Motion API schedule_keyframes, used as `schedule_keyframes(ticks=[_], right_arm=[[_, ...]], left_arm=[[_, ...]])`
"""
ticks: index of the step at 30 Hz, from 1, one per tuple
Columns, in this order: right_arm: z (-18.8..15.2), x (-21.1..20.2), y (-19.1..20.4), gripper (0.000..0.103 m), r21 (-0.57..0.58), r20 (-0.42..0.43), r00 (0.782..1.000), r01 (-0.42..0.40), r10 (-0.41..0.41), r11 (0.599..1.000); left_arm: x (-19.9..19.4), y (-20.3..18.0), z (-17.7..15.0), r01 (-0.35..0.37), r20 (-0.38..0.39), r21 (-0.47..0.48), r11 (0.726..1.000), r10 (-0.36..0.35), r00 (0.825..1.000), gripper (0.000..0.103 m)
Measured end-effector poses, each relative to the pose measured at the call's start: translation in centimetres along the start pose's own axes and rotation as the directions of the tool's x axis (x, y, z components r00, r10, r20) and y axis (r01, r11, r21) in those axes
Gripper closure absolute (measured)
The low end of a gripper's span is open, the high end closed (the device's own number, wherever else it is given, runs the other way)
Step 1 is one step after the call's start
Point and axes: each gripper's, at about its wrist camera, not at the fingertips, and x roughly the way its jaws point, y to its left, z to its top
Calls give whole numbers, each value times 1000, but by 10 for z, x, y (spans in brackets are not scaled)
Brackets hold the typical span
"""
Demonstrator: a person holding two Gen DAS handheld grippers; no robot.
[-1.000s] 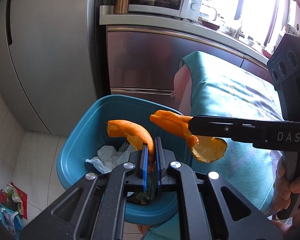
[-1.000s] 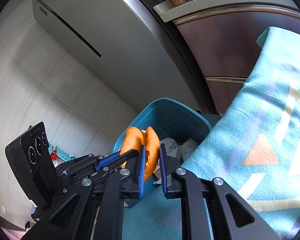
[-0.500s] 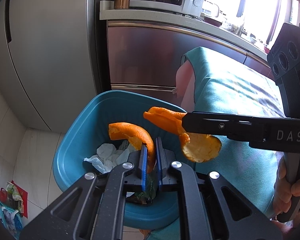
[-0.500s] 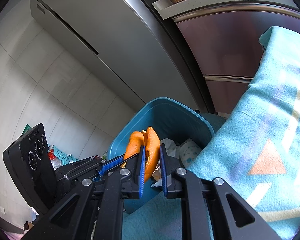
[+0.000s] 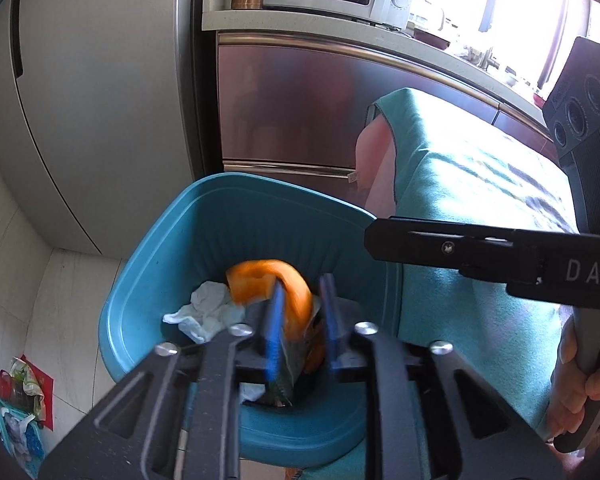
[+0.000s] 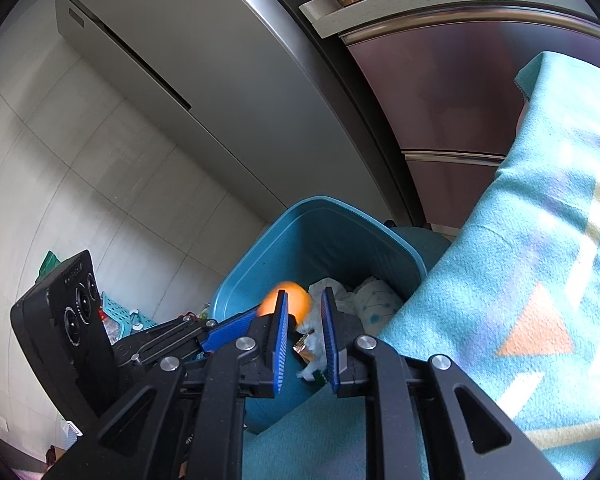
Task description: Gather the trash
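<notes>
Release is under way over the blue bin [image 5: 148, 280]. The jaws of the left tool [image 5: 300, 320] have just been opening: where they pinched an orange peel [image 5: 268, 280] half a second ago, a clear gap now separates the blue pads [image 5: 274, 320], and the peel shows as a motion-blurred shape against the left pad, above the white tissue [image 5: 208, 312] already in the bin. It appears to be slipping free rather than held. The right tool [image 6: 304, 336] has also parted slightly; the peel it carried half a second ago is gone from between its pads, and in the right wrist view only bin contents are visible through the gap, with a blurred orange shape [image 6: 288, 300] just past the left pad. The second peel is not clearly identifiable in either view and has most likely dropped among the tissue. Both tools hang above the bin mouth, beside the teal cloth [image 6: 540, 240] covering the worktop. Judged from this, both peels are delivered or nearly so.
</notes>
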Motion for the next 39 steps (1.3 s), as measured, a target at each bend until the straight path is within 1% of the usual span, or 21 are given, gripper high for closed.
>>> schedule_keyframes(ticks=[1, 4, 6, 7, 9, 12, 14, 15, 16, 17, 19, 20, 21, 22, 23, 25, 29, 30, 32, 35, 39], right_arm=[[-1, -1, -1, 85, 2, 3, 1000, -2, 2, 1000], [-5, -9, -2, 80, -1, 14, 1000, -4, 4, 1000], [-9, -14, -2, 76, -10, 29, 1000, 8, -7, 1000], [-11, -18, -2, 72, -15, 38, 999, 13, -12, 1000], [-15, -26, -2, 68, -23, 55, 998, 21, -20, 1000], [-22, -40, -2, 63, -42, 82, 996, 46, -43, 998], [-28, -51, -2, 59, -52, 110, 992, 62, -56, 997], [-31, -56, -2, 56, -62, 123, 990, 71, -64, 996], [-35, -63, -1, 51, -73, 140, 987, 85, -74, 994], [-37, -69, -1, 48, -80, 156, 984, 98, -85, 992], [-44, -81, 0, 43, -98, 190, 976, 123, -103, 988], [-48, -89, 0, 41, -102, 209, 971, 141, -117, 985], [-53, -95, 0, 36, -104, 227, 965, 158, -131, 982], [-56, -102, -1, 32, -107, 246, 959, 174, -143, 979], [-61, -109, -2, 29, -112, 267, 951, 193, -158, 975], [-70, -124, -4, 17, -116, 313, 929, 243, -196, 963], [-87, -149, -9, 12, -106, 380, 891, 308, -248, 945], [-91, -155, -9, 10, -109, 395, 884, 315, -249, 943], [-102, -169, -12, 8, -100, 430, 859, 350, -277, 931], [-119, -190, -16, 7, -71, 483, 816, 398, -318, 915], [-137, -210, -19, 7, -44, 539, 754, 471, -376, 881]], left_arm=[[0, 0, 0, -2, 3, 2, 1000, 2, 1000, 74], [-2, 0, -1, 0, 8, 1, 1000, 0, 1000, 69], [-5, -1, -1, -1, 17, -1, 1000, 1, 1000, 66], [-6, -1, -2, -1, 21, 0, 1000, 1, 1000, 63], [-12, -2, -4, -5, 32, 4, 1000, 4, 999, 58], [-22, -4, -7, -7, 58, 13, 1000, 6, 998, 49], [-32, -7, -10, -11, 88, 19, 1000, 10, 996, 40], [-38, -8, -12, -9, 106, 22, 1000, 7, 994, 38], [-43, -8, -13, -8, 123, 24, 1000, 5, 992, 32], [-49, -10, -15, -9, 144, 27, 1000, 5, 990, 25], [-62, -14, -18, -9, 190, 31, 999, 3, 982, 20], [-69, -16, -20, -8, 210, 35, 999, 0, 978, 14], [-74, -19, -22, -8, 230, 38, 999, -1, 973, 10], [-80, -23, -24, -13, 253, 39, 999, 2, 968, 5], [-86, -25, -26, -14, 270, 41, 999, 3, 963, 5], [-97, -34, -29, -25, 307, 52, 998, 8, 952, 5], [-116, -51, -34, -39, 368, 65, 997, 12, 930, 5], [-120, -56, -35, -42, 382, 68, 997, 13, 924, 5], [-129, -64, -37, -44, 410, 74, 996, 9, 912, 5], [-139, -79, -41, -55, 445, 83, 995, 12, 895, 5], [-149, -98, -43, -23, 458, 78, 997, -16, 889, 5]])
